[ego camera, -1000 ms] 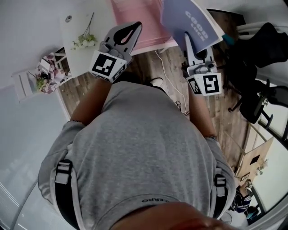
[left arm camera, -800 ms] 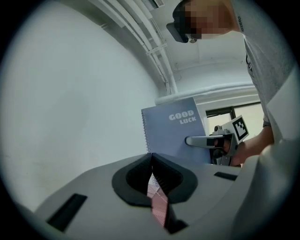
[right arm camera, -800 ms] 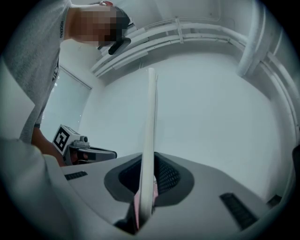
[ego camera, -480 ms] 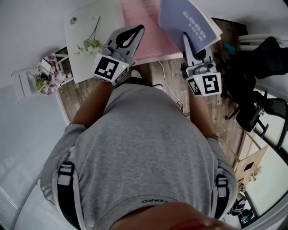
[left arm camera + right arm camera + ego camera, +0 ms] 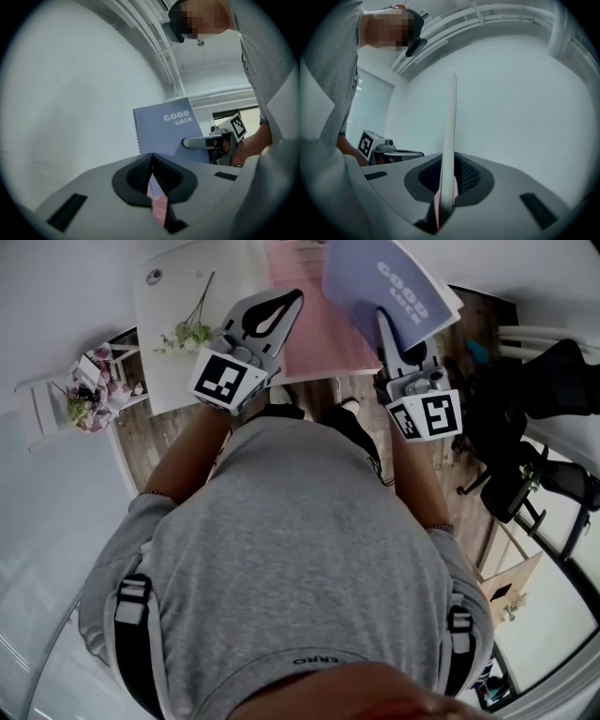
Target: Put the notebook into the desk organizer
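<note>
A lilac spiral notebook (image 5: pixel 392 289) with "GOOD LUCK" on its cover is held up in the air by my right gripper (image 5: pixel 382 319), which is shut on its lower edge. The right gripper view shows it edge-on as a thin white strip (image 5: pixel 450 122) clamped between the pads. From the left gripper view, its cover (image 5: pixel 166 129) faces me, with the right gripper (image 5: pixel 187 142) on it. My left gripper (image 5: pixel 296 298) hovers beside it, shut and empty, jaw tips together (image 5: pixel 151 157). No desk organizer can be made out.
Below the grippers lies a white desk (image 5: pixel 178 352) with a pink mat (image 5: pixel 323 338) and a flower sprig (image 5: pixel 187 332). A small white shelf with flowers (image 5: pixel 80 399) stands on the wooden floor at the left. Dark chairs (image 5: pixel 534 399) are at the right.
Both grippers and the notebook have shifted slightly left and up, over the pink mat. The desk has come nearer. The grip on the notebook is unchanged.
</note>
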Available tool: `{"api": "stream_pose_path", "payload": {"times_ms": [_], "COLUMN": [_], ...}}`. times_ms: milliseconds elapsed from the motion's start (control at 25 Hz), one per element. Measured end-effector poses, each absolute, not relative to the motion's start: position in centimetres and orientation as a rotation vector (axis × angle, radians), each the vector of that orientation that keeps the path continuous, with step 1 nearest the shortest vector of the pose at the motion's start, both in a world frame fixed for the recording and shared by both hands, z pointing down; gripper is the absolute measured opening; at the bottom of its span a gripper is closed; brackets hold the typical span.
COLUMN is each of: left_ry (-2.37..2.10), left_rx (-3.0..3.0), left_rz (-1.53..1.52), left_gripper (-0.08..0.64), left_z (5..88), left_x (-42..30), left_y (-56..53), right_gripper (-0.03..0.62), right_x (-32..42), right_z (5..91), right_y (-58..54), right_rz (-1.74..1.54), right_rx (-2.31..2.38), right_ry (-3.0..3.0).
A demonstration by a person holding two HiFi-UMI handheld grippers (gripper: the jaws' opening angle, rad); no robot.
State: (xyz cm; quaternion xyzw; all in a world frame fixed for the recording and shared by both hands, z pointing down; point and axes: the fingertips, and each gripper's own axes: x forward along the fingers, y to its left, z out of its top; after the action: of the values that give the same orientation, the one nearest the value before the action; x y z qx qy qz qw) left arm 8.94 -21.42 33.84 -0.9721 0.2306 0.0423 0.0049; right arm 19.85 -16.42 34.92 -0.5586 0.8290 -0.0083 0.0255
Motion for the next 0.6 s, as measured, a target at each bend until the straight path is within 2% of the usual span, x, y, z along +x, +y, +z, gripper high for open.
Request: {"api": "stream_pose_path", "payload": {"times_ms": [600], "left_ry": [1.113], "left_rx": [-2.857], "left_rz": [0.128], "left_gripper": [0.02], "left_z": [32.9], "left_x": [9.6], "left_y": [-21.6], "right_gripper": [0.038], "right_x": [21.3], "right_z": [35.1], "right_y": [-19.4], "right_rz": [-0.24], "right_rx": [-1.264], "right_ry": [2.74]}}
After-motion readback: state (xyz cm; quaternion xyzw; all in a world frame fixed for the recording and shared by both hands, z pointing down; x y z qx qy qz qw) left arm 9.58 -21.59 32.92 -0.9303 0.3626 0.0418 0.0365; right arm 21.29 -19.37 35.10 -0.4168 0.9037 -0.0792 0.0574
